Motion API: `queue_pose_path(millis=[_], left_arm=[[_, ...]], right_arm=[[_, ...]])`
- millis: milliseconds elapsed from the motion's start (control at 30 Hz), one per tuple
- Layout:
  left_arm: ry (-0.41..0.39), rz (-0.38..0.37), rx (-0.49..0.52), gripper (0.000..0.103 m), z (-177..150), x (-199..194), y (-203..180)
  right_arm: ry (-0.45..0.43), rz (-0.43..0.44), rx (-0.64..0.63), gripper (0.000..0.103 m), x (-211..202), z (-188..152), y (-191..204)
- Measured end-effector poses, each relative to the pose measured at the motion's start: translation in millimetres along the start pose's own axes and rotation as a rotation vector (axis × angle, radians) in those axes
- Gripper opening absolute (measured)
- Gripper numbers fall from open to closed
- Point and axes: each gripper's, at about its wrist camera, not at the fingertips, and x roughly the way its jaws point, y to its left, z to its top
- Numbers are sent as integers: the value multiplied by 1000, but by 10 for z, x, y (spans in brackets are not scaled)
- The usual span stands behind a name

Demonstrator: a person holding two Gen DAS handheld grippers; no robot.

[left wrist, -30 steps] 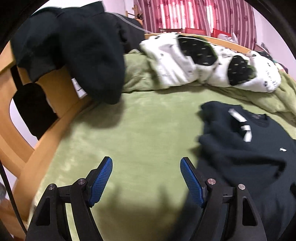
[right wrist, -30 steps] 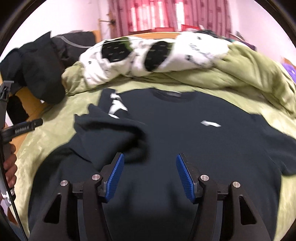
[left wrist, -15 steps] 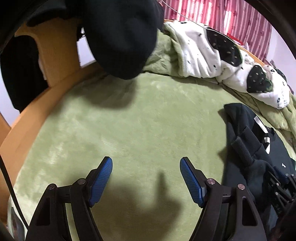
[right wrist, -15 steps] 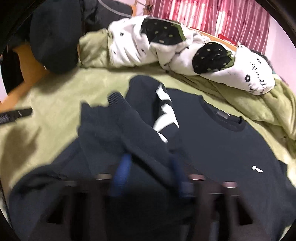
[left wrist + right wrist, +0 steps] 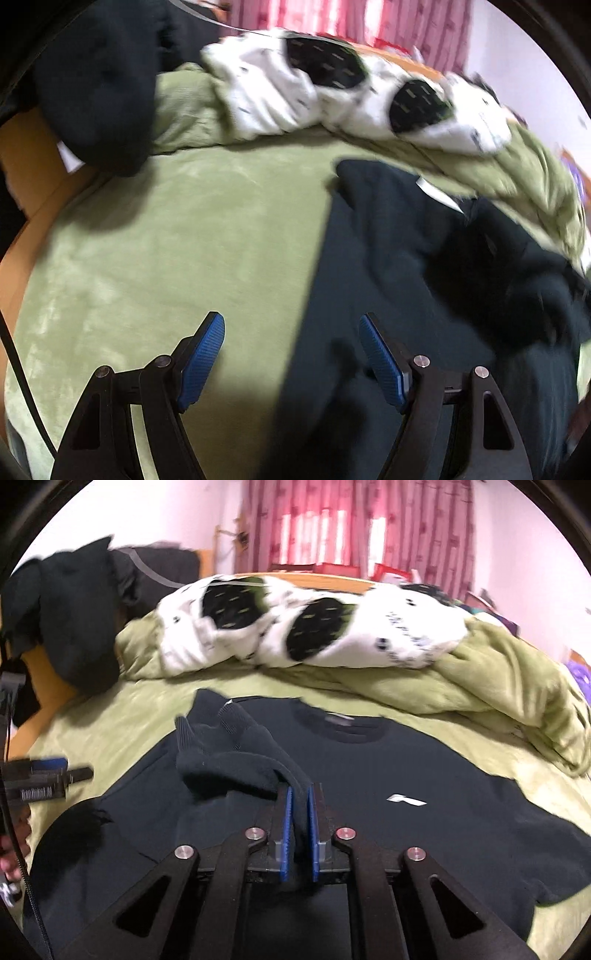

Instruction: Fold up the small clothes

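Note:
A dark navy sweatshirt (image 5: 369,768) with a small white logo lies front up on the green bedspread (image 5: 166,240). Its left sleeve (image 5: 236,760) is folded over the chest, cuff pointing toward the collar. My right gripper (image 5: 300,794) is shut on that sleeve, and the cloth is bunched between the blue pads. In the left wrist view the sweatshirt (image 5: 388,258) fills the right half. My left gripper (image 5: 291,332) stands open just above its left edge, the right finger over dark cloth and the left finger over the bedspread, with nothing held. That left gripper (image 5: 48,779) also shows at the right wrist view's left edge.
A white quilt with black patches (image 5: 306,627) and a bunched green blanket (image 5: 498,679) lie behind the sweatshirt. Black clothes (image 5: 96,92) hang over the wooden bed frame (image 5: 29,147) at the left. Red curtains (image 5: 351,520) hang at the back.
My right gripper went from open above the sweatshirt to shut on the folded sleeve. My left gripper swung left over the bare bedspread, then back right to the sweatshirt's edge, still open.

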Motion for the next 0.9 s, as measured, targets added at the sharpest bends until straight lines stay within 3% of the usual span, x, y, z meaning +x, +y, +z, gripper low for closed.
queue_pose_path(millis=[133,433,567,700,833,900], left_arm=[[18,33,56,74,-176,8,-143],[106,113,105,74,-467,233,-153],[72,128,79,74,-380,342,-193],[-26,167,103,71,-279,386,-215],[-76,256,-23,67,-164,355,183],[-33,159,-104,67,-154,399,452]], right_arm=[[3,-80,27,6,-54,-77,-377],[57,-87,68,7,-189,-382,-672],[87,-90,42,8,-245,-511,-637],[109,-83,40,14,-254,-582,-583],[130,-94,0,15,-183,-620,-465],[136,-91,-13,16,-136,-608,-410]])
